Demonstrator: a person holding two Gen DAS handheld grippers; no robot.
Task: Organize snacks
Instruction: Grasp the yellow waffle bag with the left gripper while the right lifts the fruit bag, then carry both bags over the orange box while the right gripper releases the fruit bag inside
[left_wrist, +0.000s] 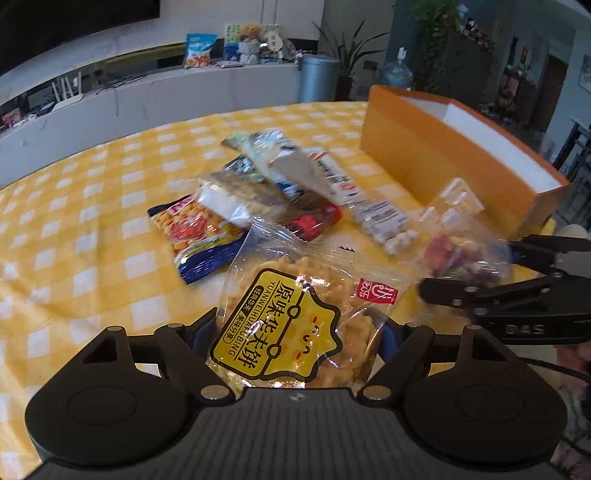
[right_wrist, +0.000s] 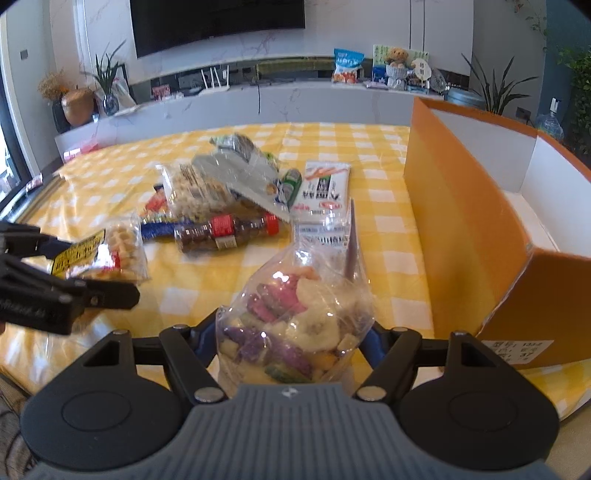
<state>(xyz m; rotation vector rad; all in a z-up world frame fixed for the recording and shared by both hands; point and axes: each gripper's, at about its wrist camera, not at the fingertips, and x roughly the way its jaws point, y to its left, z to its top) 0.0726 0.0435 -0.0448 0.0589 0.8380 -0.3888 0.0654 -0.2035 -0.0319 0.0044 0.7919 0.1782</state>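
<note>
My left gripper (left_wrist: 295, 336) is shut on a clear waffle cookie packet with a yellow label (left_wrist: 295, 325), held above the table; the packet also shows in the right wrist view (right_wrist: 99, 254). My right gripper (right_wrist: 291, 343) is shut on a clear bag of mixed dried fruit chips (right_wrist: 295, 325), seen blurred in the left wrist view (left_wrist: 461, 251). A pile of snack packets (left_wrist: 266, 195) lies mid-table, with a brown jar with a red cap (right_wrist: 225, 232) in it. An open orange box (right_wrist: 461, 229) with a white inside stands to the right.
The table has a yellow and white checked cloth (left_wrist: 92, 206). Behind it runs a low white TV counter (right_wrist: 258, 99) with a blue snack bag, a teddy bear and plants. A grey bin (left_wrist: 317, 77) stands beyond the table.
</note>
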